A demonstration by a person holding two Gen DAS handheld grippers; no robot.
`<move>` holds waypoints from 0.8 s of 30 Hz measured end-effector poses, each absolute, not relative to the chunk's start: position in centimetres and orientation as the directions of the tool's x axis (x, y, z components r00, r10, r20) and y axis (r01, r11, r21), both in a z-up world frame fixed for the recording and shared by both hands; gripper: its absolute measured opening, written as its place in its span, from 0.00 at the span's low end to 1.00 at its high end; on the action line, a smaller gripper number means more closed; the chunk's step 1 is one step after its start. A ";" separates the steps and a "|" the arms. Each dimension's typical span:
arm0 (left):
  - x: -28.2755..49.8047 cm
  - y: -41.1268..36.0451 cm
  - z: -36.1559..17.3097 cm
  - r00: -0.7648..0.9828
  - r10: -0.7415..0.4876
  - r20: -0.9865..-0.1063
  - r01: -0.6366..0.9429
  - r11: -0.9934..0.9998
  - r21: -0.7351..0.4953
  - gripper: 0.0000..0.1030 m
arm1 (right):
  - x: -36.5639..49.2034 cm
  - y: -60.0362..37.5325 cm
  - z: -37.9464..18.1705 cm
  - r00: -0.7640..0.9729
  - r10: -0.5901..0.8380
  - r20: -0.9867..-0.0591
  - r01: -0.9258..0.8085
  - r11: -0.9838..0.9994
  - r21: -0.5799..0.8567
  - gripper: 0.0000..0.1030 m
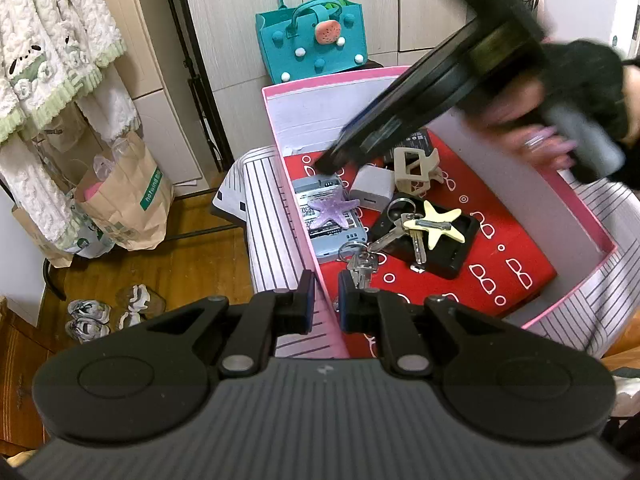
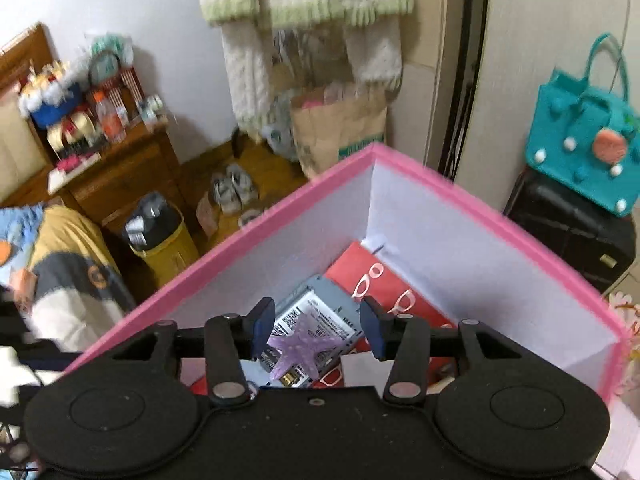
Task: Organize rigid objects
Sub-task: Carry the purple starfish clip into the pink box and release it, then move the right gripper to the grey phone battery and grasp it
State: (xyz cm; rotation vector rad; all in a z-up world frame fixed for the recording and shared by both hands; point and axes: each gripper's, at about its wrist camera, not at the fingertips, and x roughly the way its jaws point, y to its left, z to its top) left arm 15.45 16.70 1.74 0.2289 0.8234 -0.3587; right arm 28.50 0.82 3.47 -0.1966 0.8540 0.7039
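Note:
A pink box (image 1: 304,248) with a red patterned floor holds a purple starfish (image 1: 333,210) on a grey device (image 1: 316,194), a white charger (image 1: 373,192), a beige hair clip (image 1: 416,170), keys (image 1: 400,228), a yellow star (image 1: 440,222) and a black case (image 1: 452,252). My left gripper (image 1: 325,300) is shut on the box's near wall. My right gripper (image 2: 318,330) is open and empty inside the box, above the purple starfish (image 2: 302,346); it also shows blurred in the left wrist view (image 1: 328,164).
The box sits on a striped cloth (image 1: 268,232). A teal bag (image 1: 312,40) stands behind it on a black suitcase (image 2: 568,236). A paper bag (image 1: 124,200), shoes (image 1: 108,308) and hanging clothes (image 1: 52,60) are at the left. A wooden cabinet (image 2: 116,172) is further off.

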 end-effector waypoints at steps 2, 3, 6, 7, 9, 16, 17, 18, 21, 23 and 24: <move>15.4 16.8 1.7 0.626 -0.223 -0.747 0.398 0.915 0.060 0.11 | 27.1 -1.2 5.3 0.471 0.509 -0.720 -0.632 0.765 0.128 0.53; 15.4 16.8 1.7 0.627 -0.224 -0.747 0.398 0.915 0.060 0.11 | 26.4 -2.3 6.1 0.482 0.515 -0.709 -0.623 0.770 0.136 0.53; 15.2 16.9 1.7 0.627 -0.227 -0.745 0.400 0.915 0.058 0.11 | 24.4 -5.7 7.7 0.514 0.497 -0.699 -0.583 0.800 0.141 0.54; 15.2 16.9 1.7 0.628 -0.227 -0.744 0.399 0.915 0.058 0.11 | 23.7 -7.0 8.0 0.534 0.485 -0.693 -0.564 0.814 0.135 0.54; 15.2 16.9 1.7 0.629 -0.228 -0.743 0.397 0.916 0.055 0.11 | 22.4 -9.4 8.1 0.559 0.462 -0.688 -0.535 0.835 0.127 0.54; 15.3 16.9 1.7 0.631 -0.225 -0.742 0.386 0.921 0.050 0.11 | 19.0 -17.6 4.9 0.647 0.353 -0.676 -0.365 0.922 0.132 0.54; 15.3 16.9 1.7 0.632 -0.223 -0.742 0.385 0.921 0.052 0.11 | 18.7 -18.7 4.2 0.653 0.341 -0.676 -0.344 0.929 0.136 0.54; 15.3 16.9 1.7 0.632 -0.222 -0.742 0.382 0.923 0.050 0.11 | 18.4 -19.6 3.5 0.663 0.326 -0.674 -0.319 0.937 0.140 0.54; 15.4 16.9 1.7 0.632 -0.216 -0.745 0.377 0.925 0.052 0.11 | 17.3 -21.5 1.5 0.681 0.317 -0.661 -0.285 0.945 0.159 0.55; 15.5 16.8 1.8 0.632 -0.211 -0.746 0.375 0.925 0.056 0.11 | 17.1 -22.3 0.2 0.691 0.314 -0.651 -0.273 0.947 0.167 0.56; 15.5 16.7 1.8 0.633 -0.207 -0.746 0.372 0.926 0.059 0.11 | 17.0 -22.5 -0.5 0.691 0.317 -0.650 -0.276 0.946 0.169 0.57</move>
